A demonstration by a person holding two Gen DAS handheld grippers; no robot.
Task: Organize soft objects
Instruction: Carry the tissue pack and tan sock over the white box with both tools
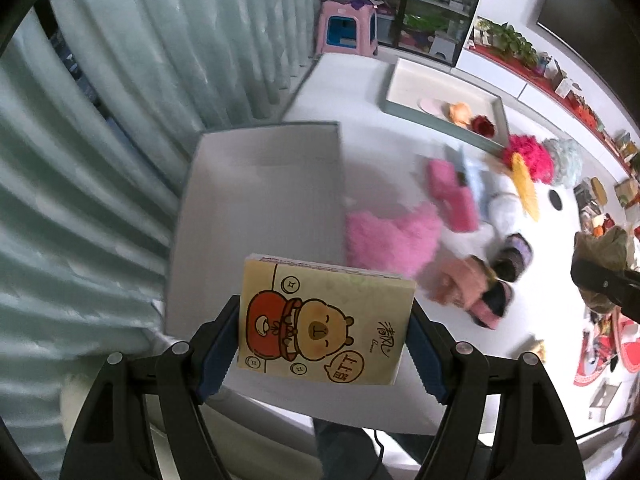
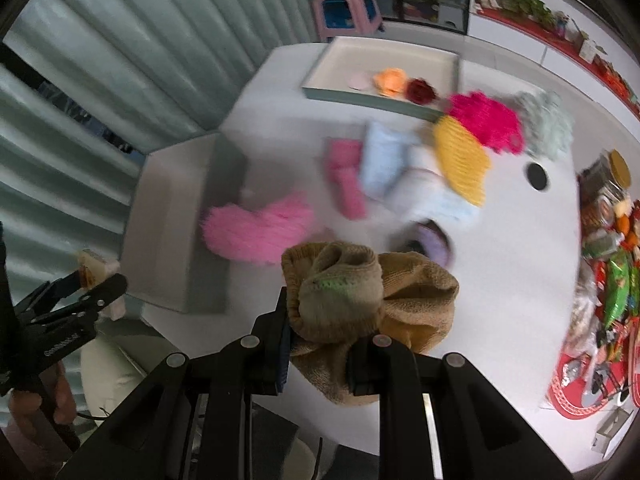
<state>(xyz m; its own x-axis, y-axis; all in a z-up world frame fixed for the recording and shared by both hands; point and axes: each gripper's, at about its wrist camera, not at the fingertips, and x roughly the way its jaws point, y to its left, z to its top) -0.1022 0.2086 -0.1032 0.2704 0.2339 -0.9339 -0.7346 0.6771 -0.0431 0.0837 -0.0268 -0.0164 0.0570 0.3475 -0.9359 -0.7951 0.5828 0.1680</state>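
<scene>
Two loads: my left hand-held gripper (image 1: pixel 324 344) clamps yellow cartoon tissue pack (image 1: pixel 320 328), hanging over empty white box (image 1: pixel 256 188); right hand-held gripper (image 2: pixel 320 344) pinches tan knitted sock bundle (image 2: pixel 368 300), box lying leftward.

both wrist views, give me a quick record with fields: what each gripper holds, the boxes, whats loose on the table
left gripper: shut on a yellow tissue pack with a cartoon print, above the near box
right gripper: shut on a bunched tan knitted cloth
near box: white inside, looks empty
far tray: holds an orange piece, a dark red piece and a pale pink one
loose on white table: fluffy pink item beside the near box, light blue cloth, yellow knit, magenta fluffy item
image: motion blur
</scene>
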